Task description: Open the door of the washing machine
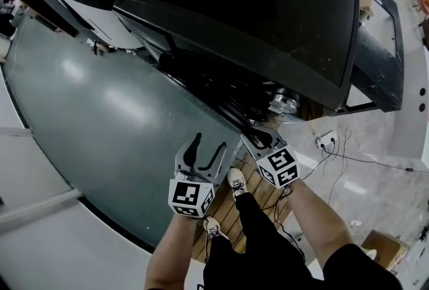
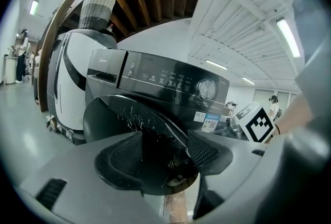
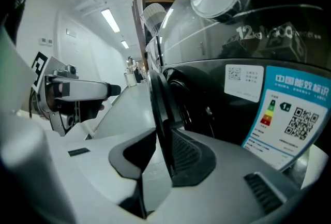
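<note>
Black and upright, the rim of the round glossy washing-machine door sits pinched in the narrowed grey right gripper; the left gripper gapes empty.

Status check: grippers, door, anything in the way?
Left gripper open, empty. Right gripper shut on door, at its edge. Left gripper in front of door, may block swing.

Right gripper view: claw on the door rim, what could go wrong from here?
The right claw holds the door rim only by a thin edge near its tips; a pull may slip it off. The left claw hangs open right in front of the door, so the swinging door could strike it.
</note>
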Demonstrator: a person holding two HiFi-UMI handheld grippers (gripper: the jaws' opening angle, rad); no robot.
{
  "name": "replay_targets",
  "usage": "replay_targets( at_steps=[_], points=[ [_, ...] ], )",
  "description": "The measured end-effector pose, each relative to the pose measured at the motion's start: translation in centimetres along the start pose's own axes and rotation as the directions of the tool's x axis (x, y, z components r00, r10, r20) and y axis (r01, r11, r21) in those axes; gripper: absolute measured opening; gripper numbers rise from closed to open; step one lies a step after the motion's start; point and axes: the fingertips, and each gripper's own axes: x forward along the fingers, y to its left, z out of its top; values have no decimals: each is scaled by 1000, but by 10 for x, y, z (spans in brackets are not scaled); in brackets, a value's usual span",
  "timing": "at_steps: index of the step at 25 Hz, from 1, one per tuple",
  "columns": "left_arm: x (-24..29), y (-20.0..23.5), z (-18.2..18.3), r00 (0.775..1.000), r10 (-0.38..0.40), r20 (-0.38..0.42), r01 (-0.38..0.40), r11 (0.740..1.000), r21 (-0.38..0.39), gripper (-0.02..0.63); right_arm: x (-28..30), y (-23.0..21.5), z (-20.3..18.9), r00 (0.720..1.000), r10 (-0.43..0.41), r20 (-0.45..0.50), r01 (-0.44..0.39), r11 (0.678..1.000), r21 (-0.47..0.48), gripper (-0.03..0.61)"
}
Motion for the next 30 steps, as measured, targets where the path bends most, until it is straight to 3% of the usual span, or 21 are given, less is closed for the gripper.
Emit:
replay_targets(
  at_steps=[10, 19, 30],
  points=[
    [-18, 5, -14, 1000, 16, 5, -16, 999, -33, 276, -18, 64, 11, 985, 157, 66, -155, 987, -31, 97],
    [-49, 16, -46, 998, 38, -45, -41, 996, -79, 278, -25, 92, 34, 984, 128, 124, -123, 991, -44, 103],
    [-94, 52, -79, 988, 124, -91, -135, 983, -125, 279, 12, 135, 53, 979, 166, 120, -158, 985, -68, 101]
  ],
)
